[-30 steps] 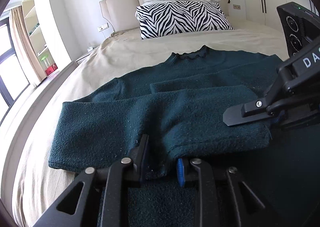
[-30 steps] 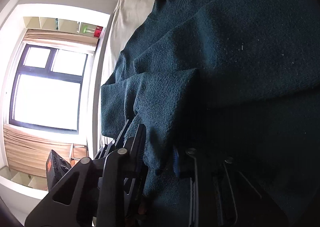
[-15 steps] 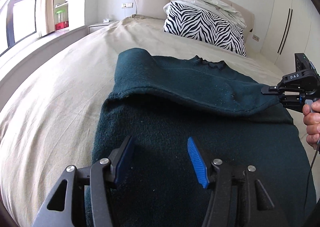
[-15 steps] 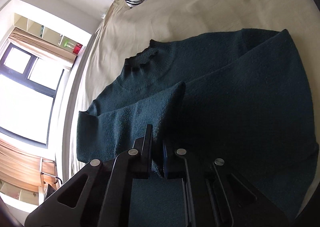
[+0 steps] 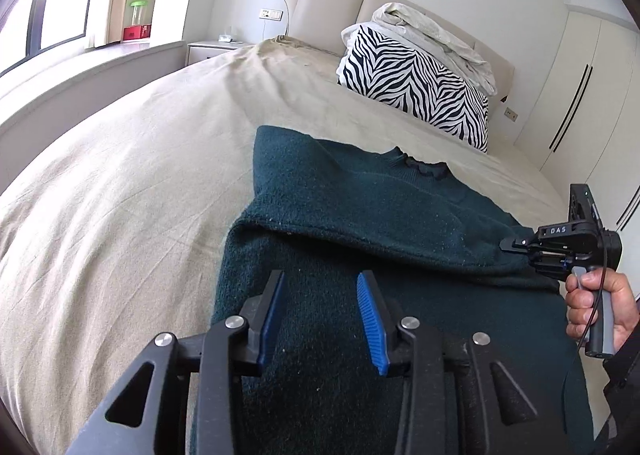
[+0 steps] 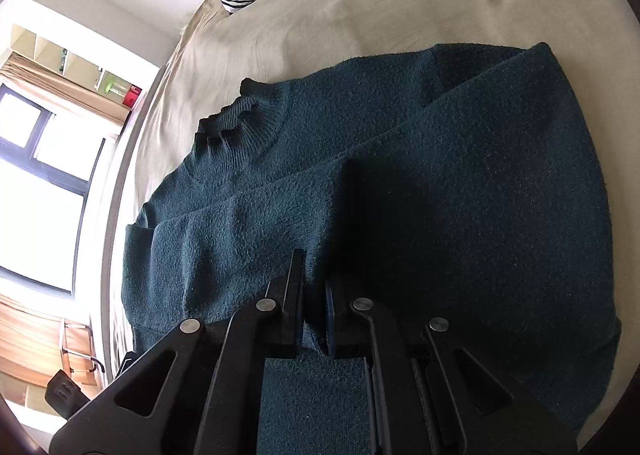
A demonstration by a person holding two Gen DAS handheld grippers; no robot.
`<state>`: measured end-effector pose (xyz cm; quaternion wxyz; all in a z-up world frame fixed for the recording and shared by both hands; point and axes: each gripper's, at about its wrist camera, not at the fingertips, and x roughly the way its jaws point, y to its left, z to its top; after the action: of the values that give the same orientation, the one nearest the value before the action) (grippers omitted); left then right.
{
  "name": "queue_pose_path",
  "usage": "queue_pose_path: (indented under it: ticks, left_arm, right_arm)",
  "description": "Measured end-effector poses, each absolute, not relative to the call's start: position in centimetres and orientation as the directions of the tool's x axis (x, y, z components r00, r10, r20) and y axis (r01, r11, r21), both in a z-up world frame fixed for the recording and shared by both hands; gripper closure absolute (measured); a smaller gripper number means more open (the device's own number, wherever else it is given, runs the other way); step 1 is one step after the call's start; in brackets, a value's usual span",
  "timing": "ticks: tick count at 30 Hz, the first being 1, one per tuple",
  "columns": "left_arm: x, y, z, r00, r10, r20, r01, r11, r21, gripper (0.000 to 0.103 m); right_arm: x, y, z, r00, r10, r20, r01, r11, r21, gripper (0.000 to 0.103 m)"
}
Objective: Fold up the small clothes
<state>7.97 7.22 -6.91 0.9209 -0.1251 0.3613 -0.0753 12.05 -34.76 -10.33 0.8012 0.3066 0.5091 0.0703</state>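
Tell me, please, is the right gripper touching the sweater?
Touching: the right wrist view shows the right gripper shut on a fold of the sweater.

The left wrist view looks from low over the sweater [image 5: 360, 223] up the bed [image 5: 120, 175] toward the pillow [image 5: 416, 83], the right gripper [image 5: 516, 245] at its right edge. The right wrist view sits closer, rolled sideways, perhaps nearly touching the knit. Both share sweater, bed and pillow.
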Motion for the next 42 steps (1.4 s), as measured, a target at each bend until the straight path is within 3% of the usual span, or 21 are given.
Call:
queue_pose_path:
  ticks: [4, 11, 15, 16, 17, 21, 24, 27, 29, 33, 34, 37, 42]
  left_arm:
    - [10.7, 8.3, -5.3, 0.743, -0.251, -0.621, 0.035, 0.941, -0.338, 0.068]
    - [19.7, 8.8, -5.5, 0.675, -0.423, -0.605, 0.086, 0.859, -0.504, 0.069]
    - [24.4, 9.8, -9.1, 0.576, -0.421, -0.7, 0.026, 0.866, -0.5, 0.071]
    - [24.8, 10.0, -10.2, 0.567, -0.408, -0.716, 0.021, 0.876, -0.482, 0.085]
    - [24.9, 10.5, -11.0, 0.564, -0.411, -0.716, 0.017, 0.873, -0.487, 0.092]
    - [23.7, 12.7, -12.0, 0.571, -0.469, -0.673, 0.0, 0.821, -0.572, 0.099]
    - [22.6, 13.2, -11.1, 0.565, -0.467, -0.681, -0.001, 0.824, -0.566, 0.1]
    - [21.7, 13.2, -8.8, 0.603, -0.457, -0.654, 0.016, 0.826, -0.563, 0.078]
    - [21.5, 12.7, -7.5, 0.621, -0.464, -0.632, 0.046, 0.826, -0.562, 0.072]
    - [21.7, 10.0, -9.1, 0.545, -0.427, -0.721, 0.087, 0.885, -0.458, 0.072]
    - [21.5, 9.8, -10.1, 0.538, -0.405, -0.739, 0.084, 0.899, -0.431, 0.077]
    - [20.3, 10.2, -10.6, 0.557, -0.393, -0.732, 0.092, 0.905, -0.416, 0.084]
    - [18.9, 9.8, -10.0, 0.541, -0.36, -0.76, 0.138, 0.93, -0.342, 0.084]
  right_arm:
    - [12.3, -35.1, -10.6, 0.472, 0.427, -0.772, 0.204, 0.798, 0.567, 0.096]
    - [12.1, -35.7, -11.4, 0.473, 0.469, -0.746, 0.203, 0.765, 0.611, 0.096]
    - [12.3, -36.1, -11.5, 0.469, 0.494, -0.733, 0.186, 0.755, 0.628, 0.096]
    - [12.4, -36.2, -11.6, 0.469, 0.496, -0.73, 0.182, 0.755, 0.63, 0.096]
    - [12.5, -36.2, -11.7, 0.471, 0.5, -0.727, 0.179, 0.753, 0.633, 0.096]
    - [12.4, -36.8, -11.8, 0.476, 0.514, -0.713, 0.174, 0.74, 0.65, 0.096]
    - [12.2, -37.2, -11.8, 0.478, 0.522, -0.707, 0.181, 0.729, 0.66, 0.096]
    - [11.5, -37.4, -11.2, 0.481, 0.509, -0.714, 0.207, 0.725, 0.657, 0.095]
    - [10.9, -37.6, -10.4, 0.501, 0.496, -0.709, 0.219, 0.721, 0.658, 0.094]
    - [9.7, -37.3, -9.2, 0.532, 0.497, -0.685, 0.203, 0.711, 0.674, 0.094]
    - [9.7, -37.0, -9.3, 0.522, 0.493, -0.696, 0.199, 0.723, 0.661, 0.094]
    - [9.6, -36.7, -10.7, 0.47, 0.464, -0.751, 0.219, 0.763, 0.608, 0.094]
    - [8.0, -38.7, -10.8, 0.516, 0.471, -0.716, 0.256, 0.712, 0.653, 0.094]
